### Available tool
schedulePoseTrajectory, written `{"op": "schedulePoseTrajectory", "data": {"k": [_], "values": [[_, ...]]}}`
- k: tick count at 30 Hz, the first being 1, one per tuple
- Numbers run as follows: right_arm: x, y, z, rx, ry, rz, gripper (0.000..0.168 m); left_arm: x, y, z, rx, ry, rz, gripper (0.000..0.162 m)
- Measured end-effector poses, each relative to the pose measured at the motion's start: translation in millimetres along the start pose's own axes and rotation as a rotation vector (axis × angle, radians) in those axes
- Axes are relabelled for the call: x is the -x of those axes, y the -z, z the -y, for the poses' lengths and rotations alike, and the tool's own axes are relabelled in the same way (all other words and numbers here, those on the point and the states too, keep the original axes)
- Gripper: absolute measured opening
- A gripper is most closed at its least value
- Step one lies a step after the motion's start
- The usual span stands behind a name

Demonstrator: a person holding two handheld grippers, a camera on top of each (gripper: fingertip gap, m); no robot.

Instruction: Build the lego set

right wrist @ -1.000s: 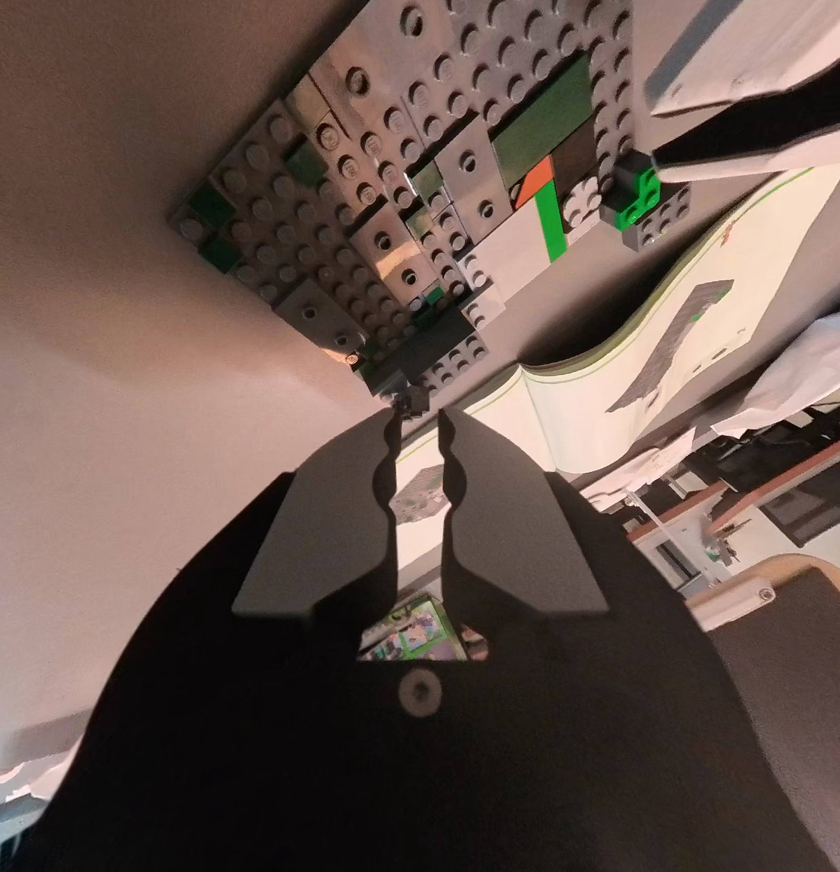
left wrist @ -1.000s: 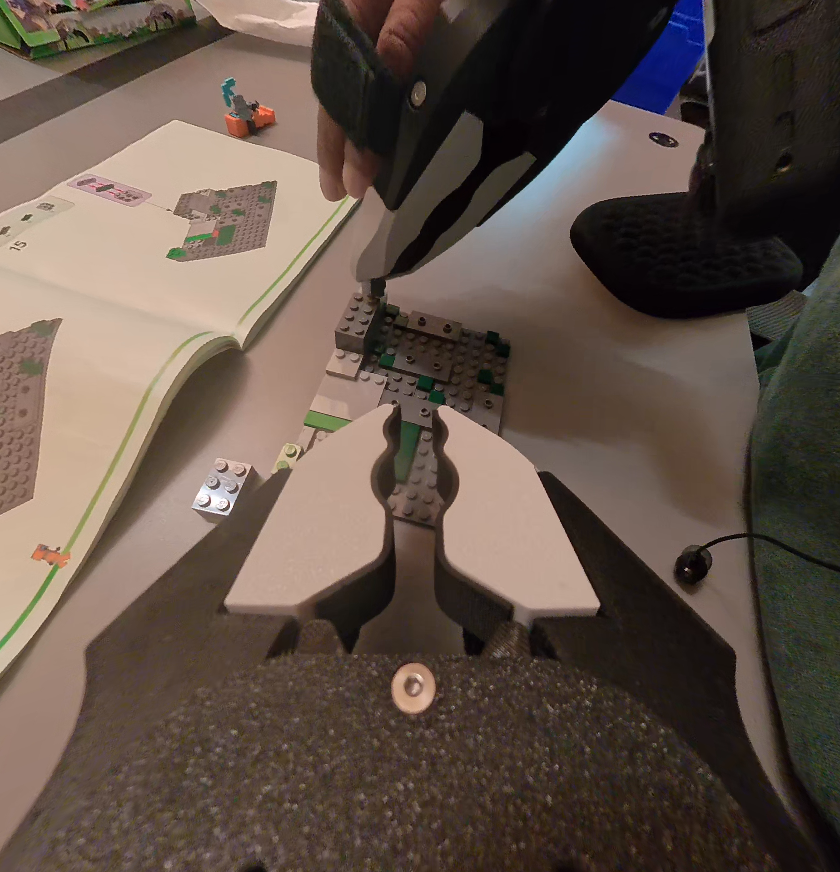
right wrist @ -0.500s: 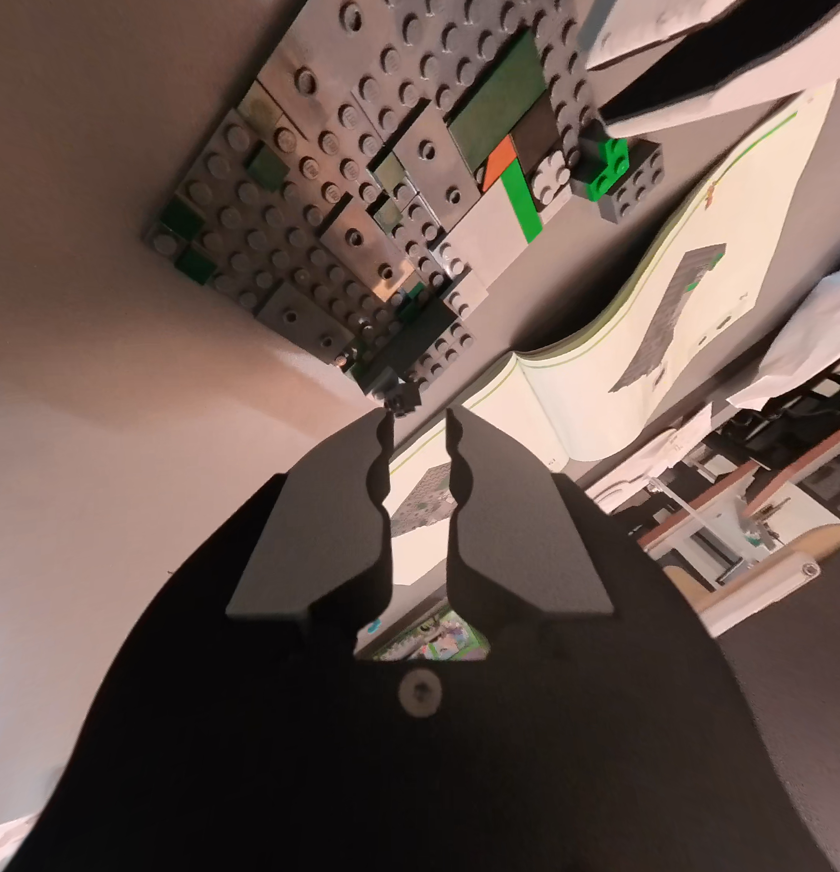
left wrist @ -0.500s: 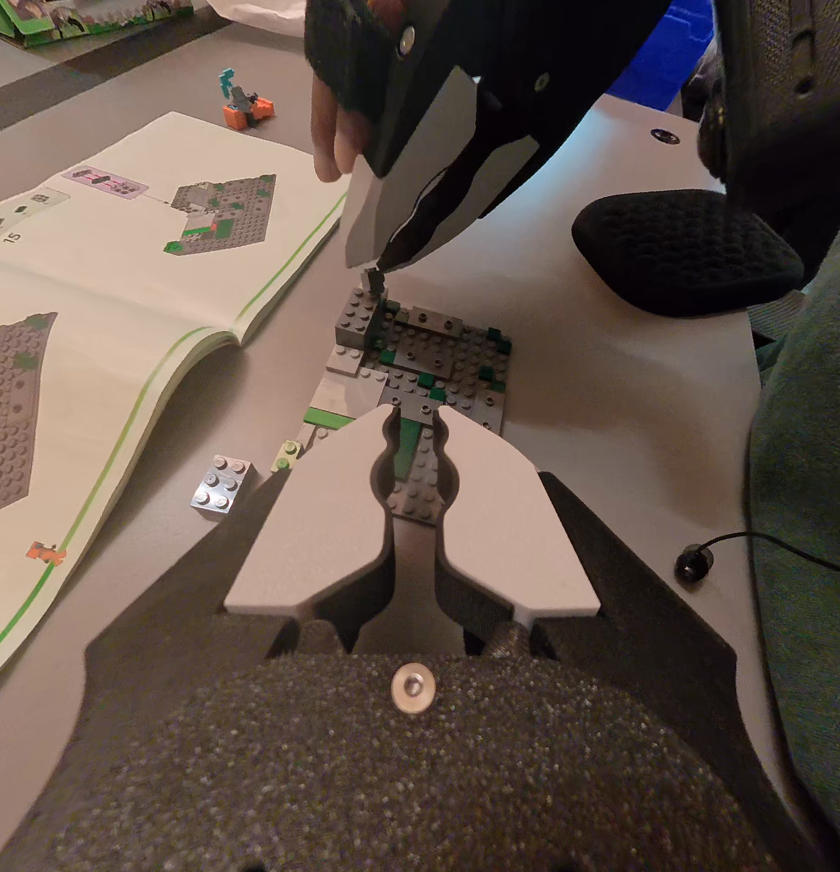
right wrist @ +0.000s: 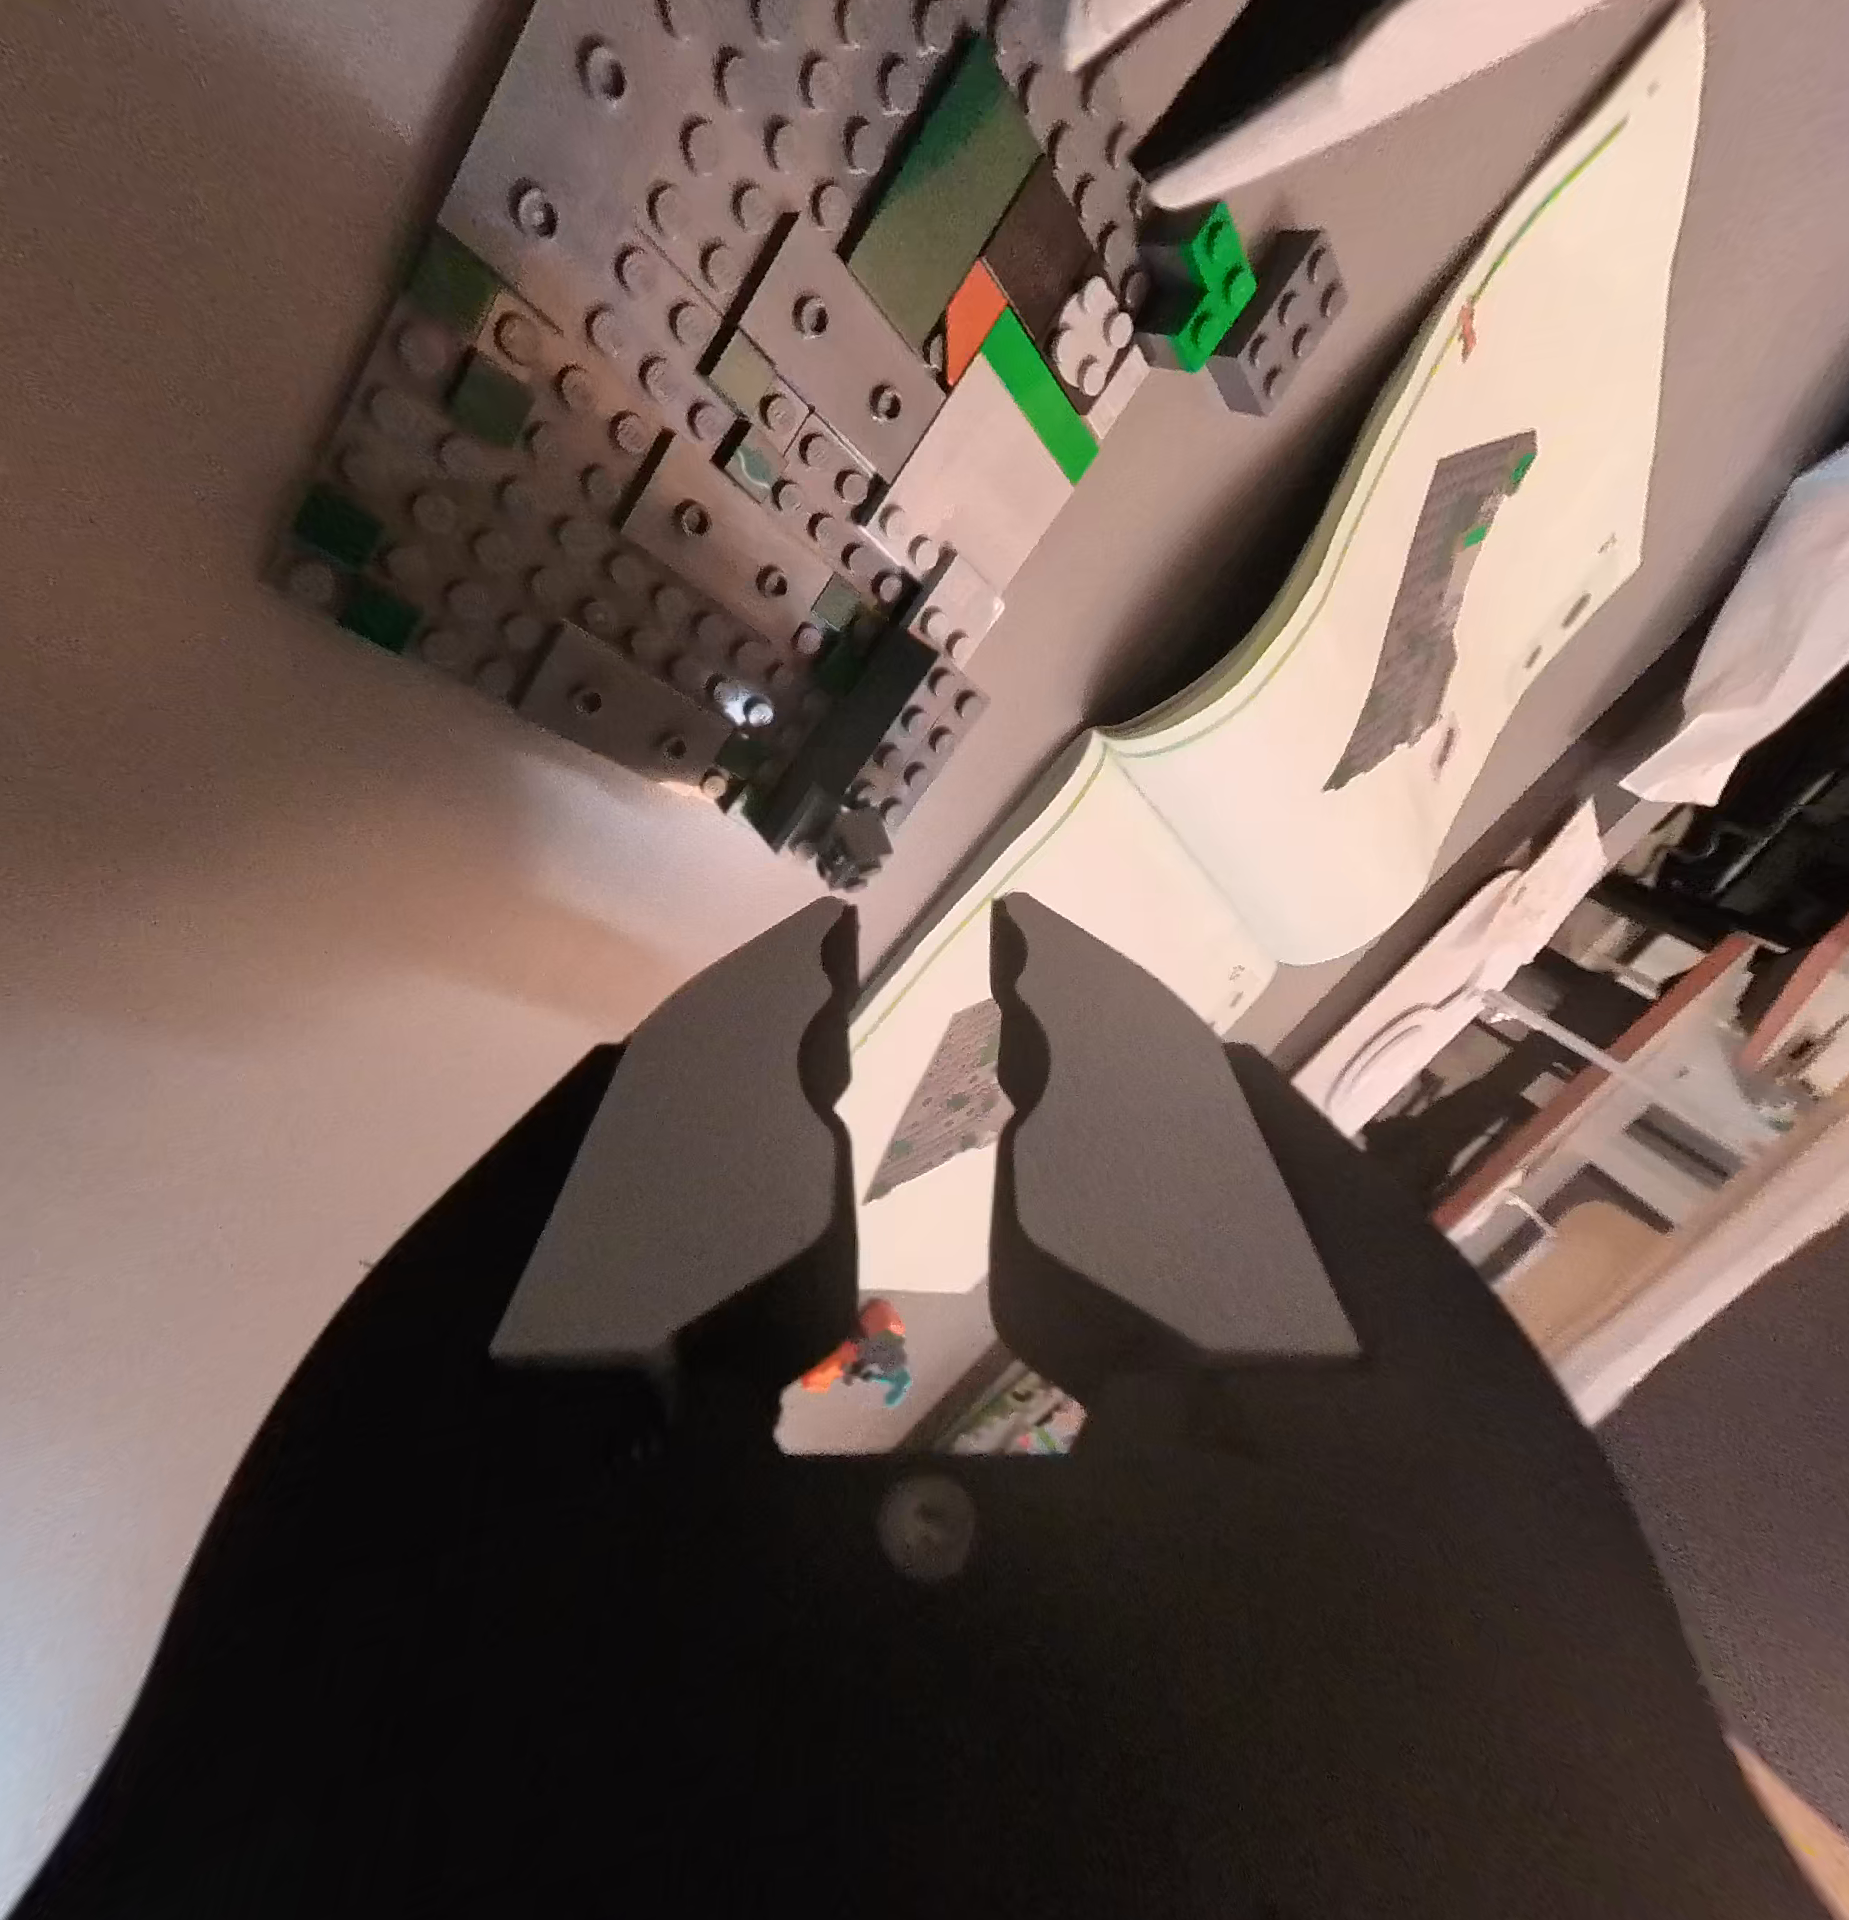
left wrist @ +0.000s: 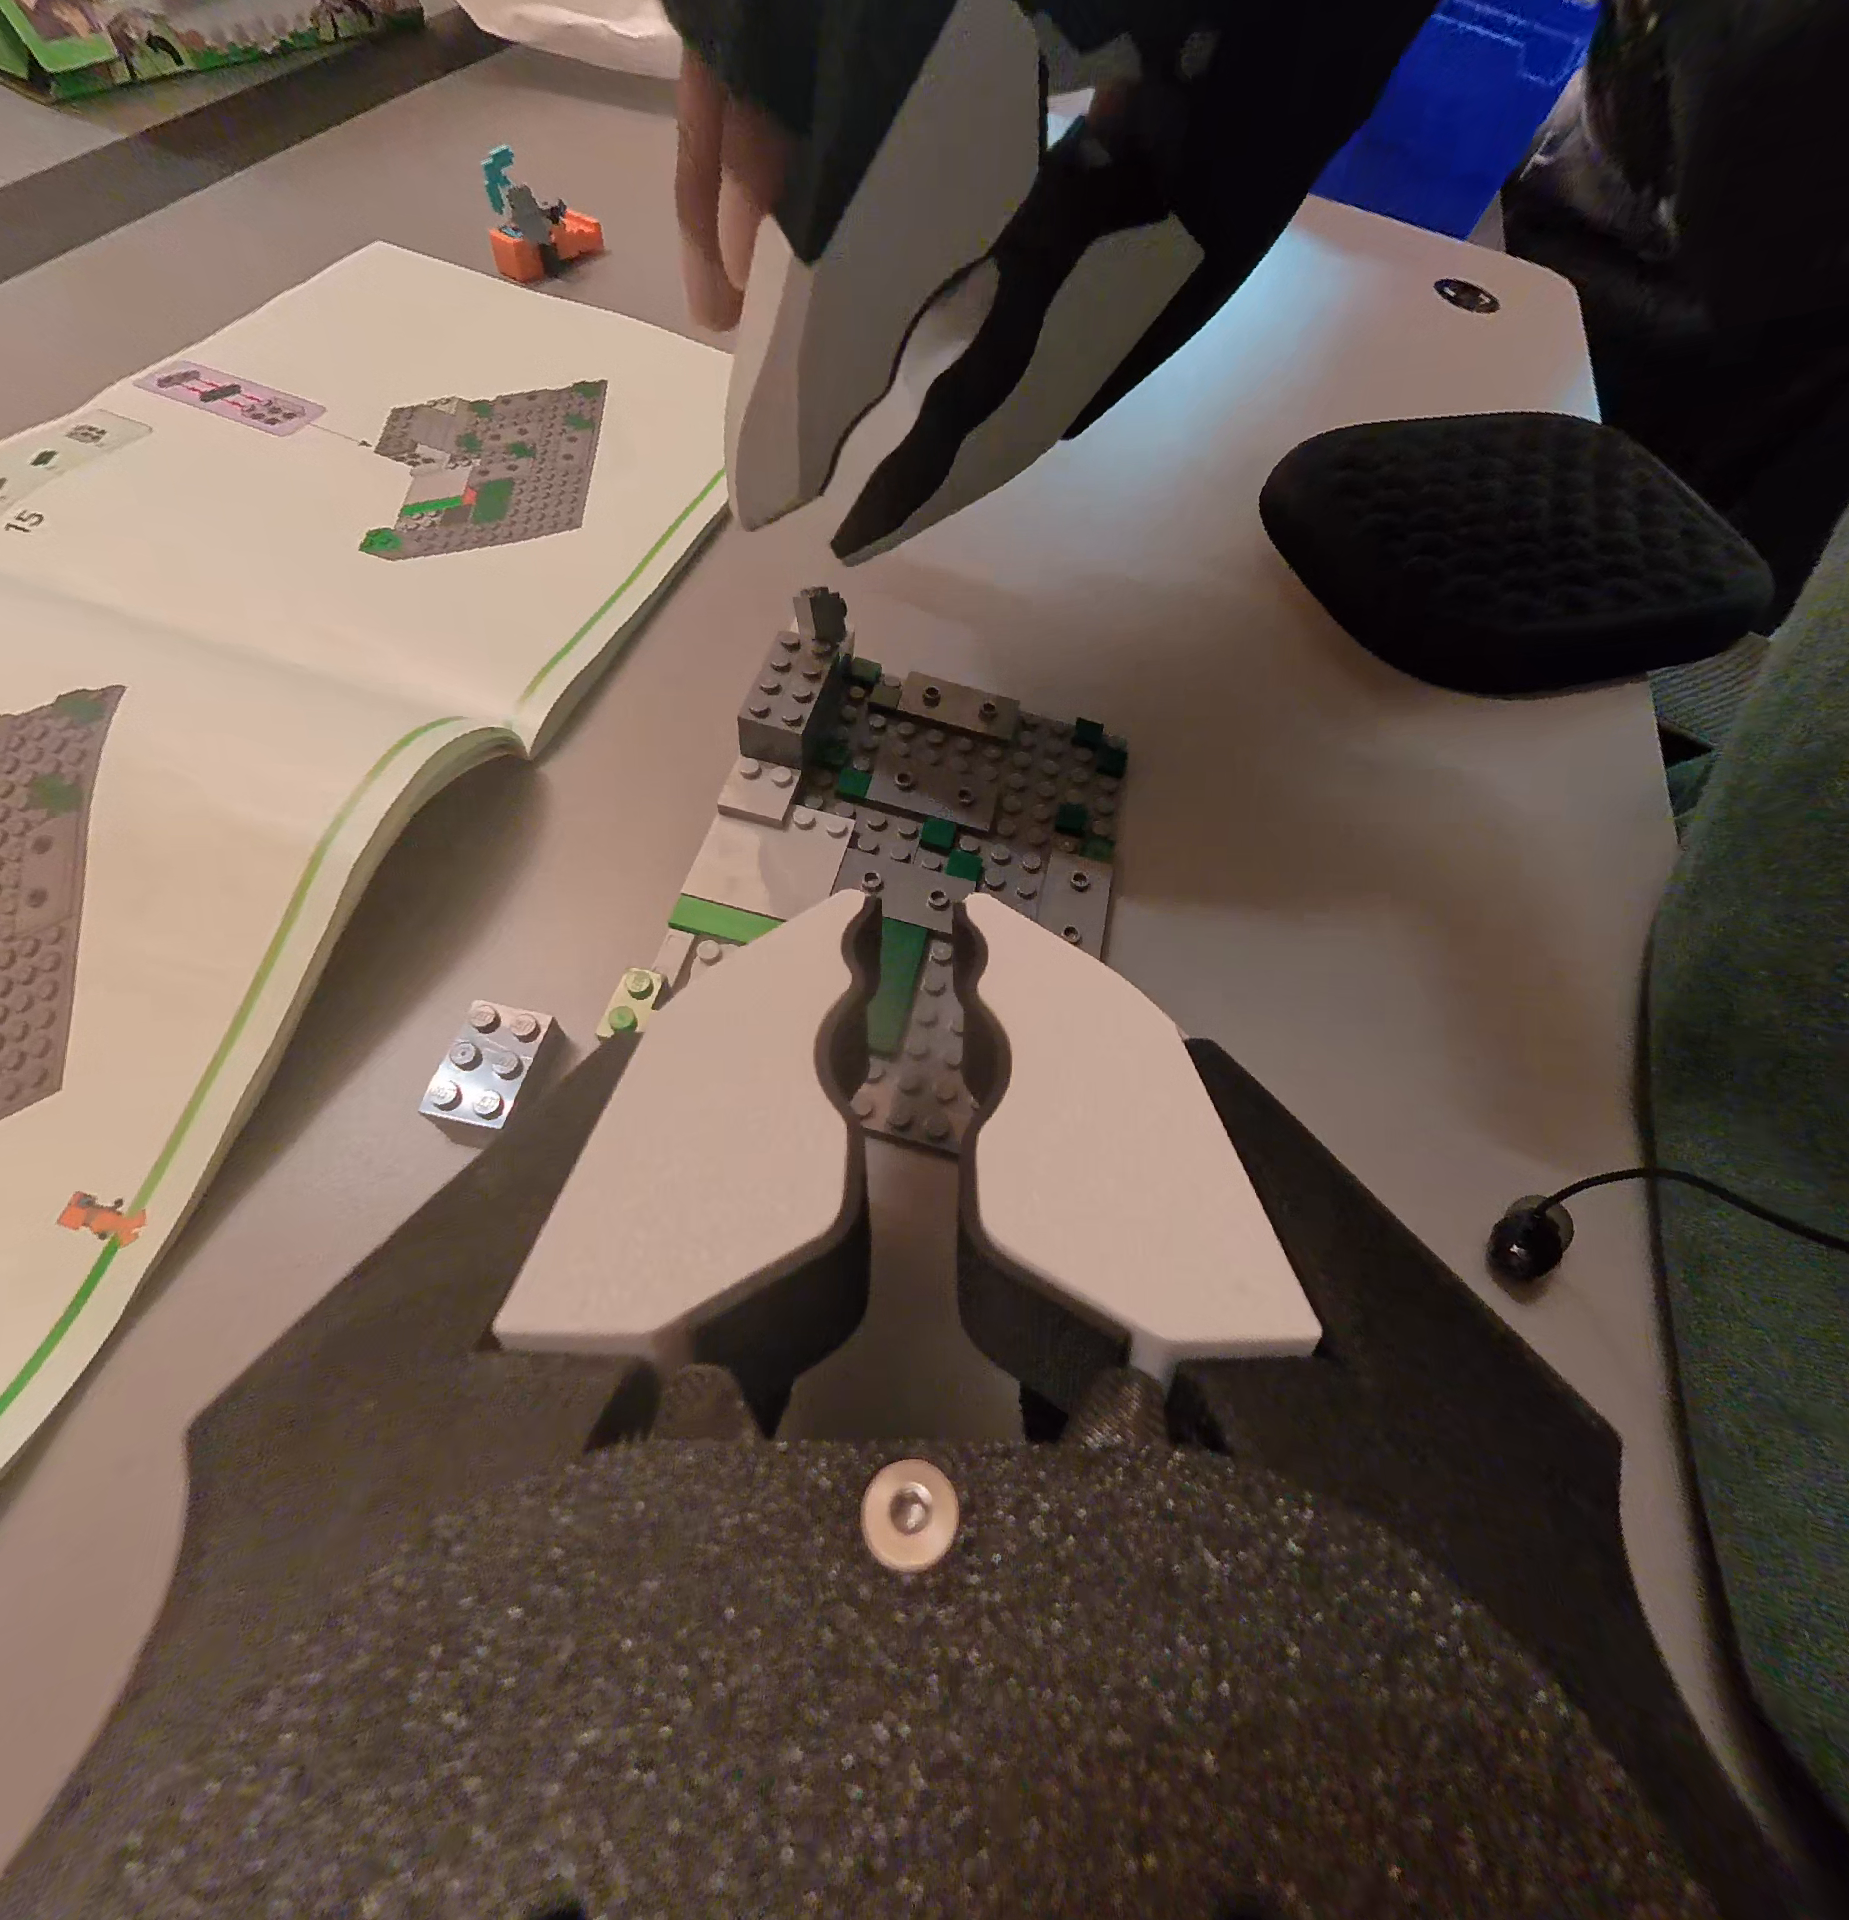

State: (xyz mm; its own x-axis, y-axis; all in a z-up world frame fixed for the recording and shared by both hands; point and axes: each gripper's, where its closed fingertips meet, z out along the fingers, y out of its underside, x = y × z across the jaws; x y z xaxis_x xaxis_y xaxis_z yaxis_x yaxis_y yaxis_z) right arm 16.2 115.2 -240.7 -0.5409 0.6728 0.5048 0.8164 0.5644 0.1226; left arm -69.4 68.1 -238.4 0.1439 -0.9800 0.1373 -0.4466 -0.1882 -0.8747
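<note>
The grey lego build (left wrist: 925,821) lies flat on the pale surface (left wrist: 1315,935), with a small dark piece (left wrist: 821,613) standing upright on its raised far-left corner. The open instruction booklet (left wrist: 276,644) lies just left of it; a loose grey brick (left wrist: 489,1060) and a pale green piece (left wrist: 629,1003) sit between them. An orange and teal figure (left wrist: 535,223) stands beyond the booklet, a black padded armrest (left wrist: 1502,551) to the right.

The left tongs (left wrist: 915,914) hover over the build's near edge, slightly parted and empty. The right tongs (left wrist: 806,520) hang above the dark piece, released, clear of it.
</note>
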Motion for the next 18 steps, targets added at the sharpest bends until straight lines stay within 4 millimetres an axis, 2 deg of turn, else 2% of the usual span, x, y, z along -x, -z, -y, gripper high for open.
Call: {"op": "schedulePoseTrajectory", "data": {"k": [5, 13, 18], "values": [[4.3, 2.7, 0.3, -0.078, -0.229, 0.049, 0.026, -0.2, -0.1, -0.1, 0.001, -0.002, 0.000, 0.012], [12.2, -2.8, 2.8, -0.249, -1.055, 0.130, 0.028, -0.3, -0.2, -0.4, 0.002, 0.001, -0.004, 0.012], [17.3, -7.7, 5.9, -0.284, -1.292, 0.077, 0.031, -1.2, -1.1, -1.2, 0.008, -0.005, -0.007, 0.012]]}}
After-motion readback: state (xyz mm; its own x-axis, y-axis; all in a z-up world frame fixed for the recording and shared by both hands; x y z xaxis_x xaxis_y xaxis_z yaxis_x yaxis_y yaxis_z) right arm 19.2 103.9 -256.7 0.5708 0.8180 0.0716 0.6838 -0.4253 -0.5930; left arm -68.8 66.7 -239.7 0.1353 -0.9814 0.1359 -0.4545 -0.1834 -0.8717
